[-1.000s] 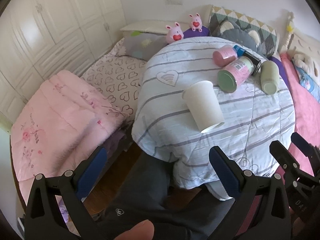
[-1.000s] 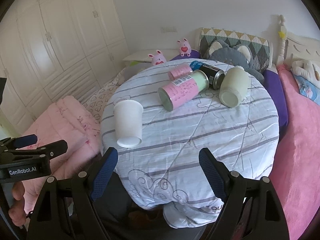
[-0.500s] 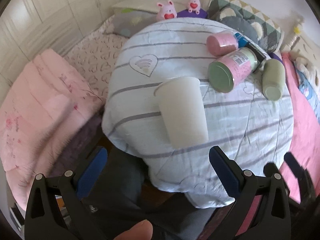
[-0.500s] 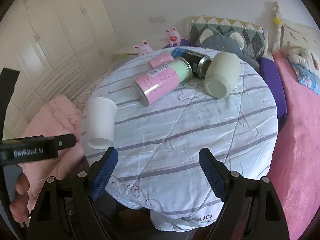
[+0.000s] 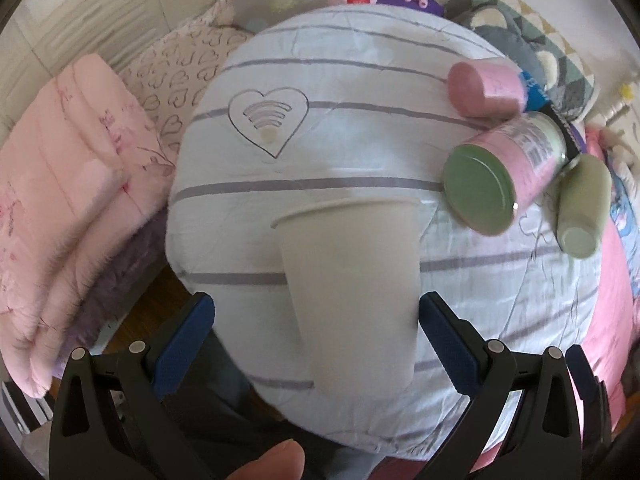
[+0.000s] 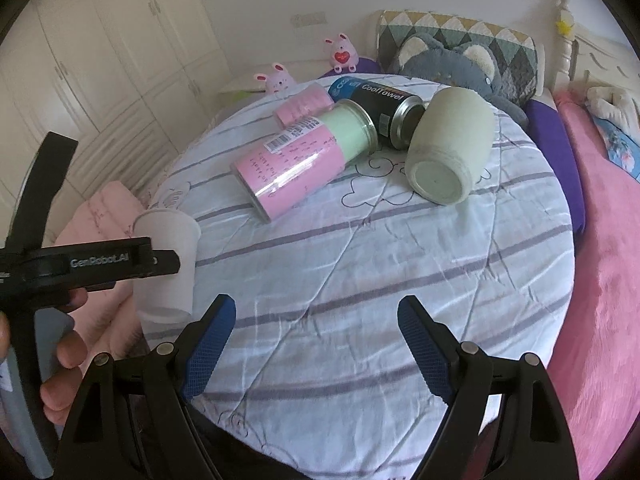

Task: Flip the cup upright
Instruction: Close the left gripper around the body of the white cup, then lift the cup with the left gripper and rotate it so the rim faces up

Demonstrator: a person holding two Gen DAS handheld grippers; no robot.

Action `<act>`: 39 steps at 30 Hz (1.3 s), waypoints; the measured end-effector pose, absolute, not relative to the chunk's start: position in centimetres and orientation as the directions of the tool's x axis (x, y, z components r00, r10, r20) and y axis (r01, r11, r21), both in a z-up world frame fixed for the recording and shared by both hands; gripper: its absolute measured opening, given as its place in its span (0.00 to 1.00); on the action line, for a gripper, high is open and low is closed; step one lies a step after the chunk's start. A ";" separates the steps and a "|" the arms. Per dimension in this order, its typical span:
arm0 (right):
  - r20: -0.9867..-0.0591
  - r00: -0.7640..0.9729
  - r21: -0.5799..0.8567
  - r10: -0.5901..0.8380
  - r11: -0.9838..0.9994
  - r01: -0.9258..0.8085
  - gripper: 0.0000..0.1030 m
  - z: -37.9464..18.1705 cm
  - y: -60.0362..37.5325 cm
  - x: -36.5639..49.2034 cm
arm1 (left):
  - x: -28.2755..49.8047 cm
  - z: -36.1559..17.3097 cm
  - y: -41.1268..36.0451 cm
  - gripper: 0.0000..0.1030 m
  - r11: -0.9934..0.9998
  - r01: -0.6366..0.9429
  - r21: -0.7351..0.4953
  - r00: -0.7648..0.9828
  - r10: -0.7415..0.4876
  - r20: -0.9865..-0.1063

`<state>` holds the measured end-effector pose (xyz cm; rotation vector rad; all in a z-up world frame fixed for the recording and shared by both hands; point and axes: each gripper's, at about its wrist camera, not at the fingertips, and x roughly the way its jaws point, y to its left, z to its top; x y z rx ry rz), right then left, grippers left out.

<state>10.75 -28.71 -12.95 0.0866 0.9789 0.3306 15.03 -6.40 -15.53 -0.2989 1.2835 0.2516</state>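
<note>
Crushing worries us: left hand-held gripper (image 5: 316,320) spread wide around the white paper cup (image 5: 352,280), seemingly lying mouth-forward on the striped round surface (image 5: 500,300); squeezing hard would buckle it. Right hand-held gripper (image 6: 316,328) gapes empty.

A: Paper cup (image 5: 352,288): matt white, smooth wall. Round table's cover (image 6: 400,248): quilted cotton-like cloth, creased, grey stripes.

B: Pink can (image 6: 304,164): glossy film label, shiny metal rim. Black CoolTowel can (image 6: 380,110): metal, slight sheen. Pale green jar (image 6: 450,148): matt, looks ceramic, can't confirm.

A: Gripper pads (image 6: 208,348): blue, fine textured rubber or plastic; arms matt black plastic. Pink blanket (image 5: 60,200): soft, fuzzy cloth.
</note>
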 end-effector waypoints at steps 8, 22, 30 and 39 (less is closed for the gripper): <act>-0.815 0.494 0.211 0.304 0.949 -0.236 0.82 -13.3 -28.6 12.5 | 16.9 -16.8 -5.4 0.99 0.910 -0.395 -0.126 0.242 -0.030 -0.970; -0.818 0.488 0.209 0.305 0.948 -0.242 0.82 -13.0 -27.8 12.8 | 17.6 -17.7 -4.1 0.70 0.897 -0.405 -0.180 0.273 -0.069 -0.960; -0.814 0.491 0.221 0.311 0.947 -0.232 0.82 -12.7 -26.9 12.4 | 17.4 -14.1 -5.0 0.70 0.965 -0.231 -0.126 0.511 0.010 -0.859; -0.823 0.496 0.219 0.277 0.960 -0.172 0.82 -12.8 -26.1 11.6 | 16.6 -12.9 -7.5 0.70 0.986 -0.008 0.165 0.879 0.086 -0.470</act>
